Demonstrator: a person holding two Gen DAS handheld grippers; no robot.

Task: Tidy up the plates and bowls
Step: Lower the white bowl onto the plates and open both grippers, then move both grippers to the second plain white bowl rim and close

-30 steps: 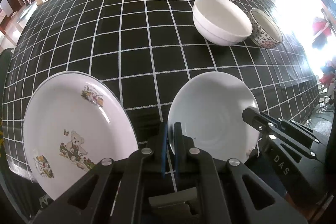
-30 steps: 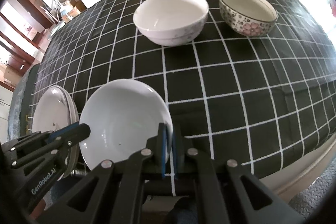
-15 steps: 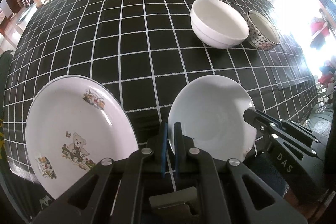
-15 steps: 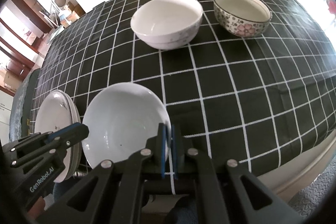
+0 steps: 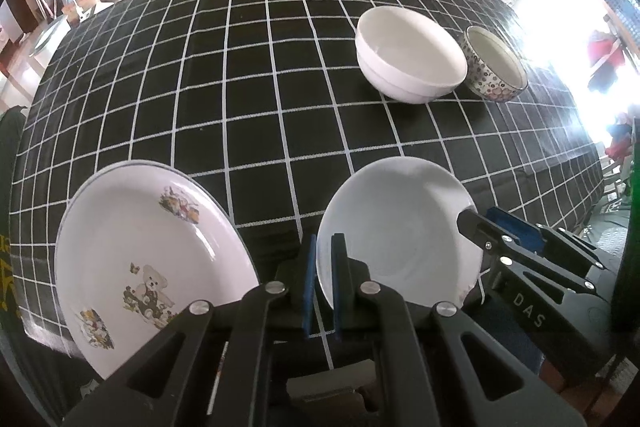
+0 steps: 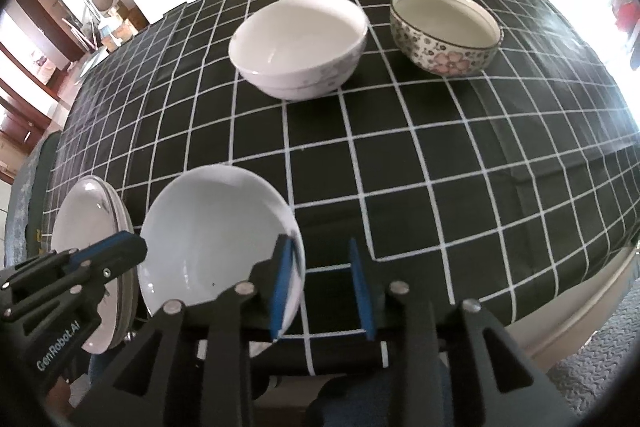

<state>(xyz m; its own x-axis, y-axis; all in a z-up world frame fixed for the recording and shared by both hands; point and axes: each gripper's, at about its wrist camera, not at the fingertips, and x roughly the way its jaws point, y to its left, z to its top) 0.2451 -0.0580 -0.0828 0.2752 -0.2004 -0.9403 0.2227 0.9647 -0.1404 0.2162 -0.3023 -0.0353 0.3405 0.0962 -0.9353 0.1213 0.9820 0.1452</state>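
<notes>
My left gripper (image 5: 324, 279) is clamped on the near left rim of the plain white plate (image 5: 400, 235), which sits at the near edge of the checked tablecloth (image 5: 260, 75). My right gripper (image 6: 322, 287) is at the plate's right rim with its jaws opening; the rim lies against the left pad and the right pad stands clear of it. Just left of the plate, not touching it, rests the teddy-bear plate (image 5: 148, 259). Beyond the plate, well apart, stands the white bowl (image 6: 300, 47), and just right of that the flowered bowl (image 6: 446, 31). Between the plate and the bowls there is only open cloth
</notes>
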